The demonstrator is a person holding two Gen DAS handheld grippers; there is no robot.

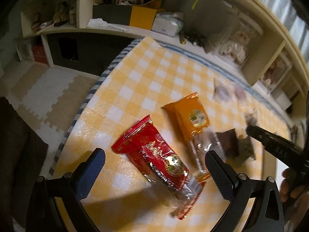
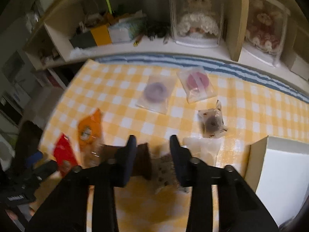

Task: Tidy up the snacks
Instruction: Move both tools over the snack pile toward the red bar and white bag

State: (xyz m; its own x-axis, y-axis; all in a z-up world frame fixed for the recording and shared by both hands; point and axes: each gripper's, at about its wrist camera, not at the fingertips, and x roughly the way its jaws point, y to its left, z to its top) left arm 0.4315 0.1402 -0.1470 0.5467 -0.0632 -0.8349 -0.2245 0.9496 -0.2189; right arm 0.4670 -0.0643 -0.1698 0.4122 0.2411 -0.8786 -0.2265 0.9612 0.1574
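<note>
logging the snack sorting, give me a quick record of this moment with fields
surface: yellow checked cloth
left tool: open, fingers either side of the red packet
right tool: narrow gap, brown packet between the fingers, grip unclear from blur
beside red packet: orange packet
far side: purple ring bag, pink ring bag
right edge: white box
</note>
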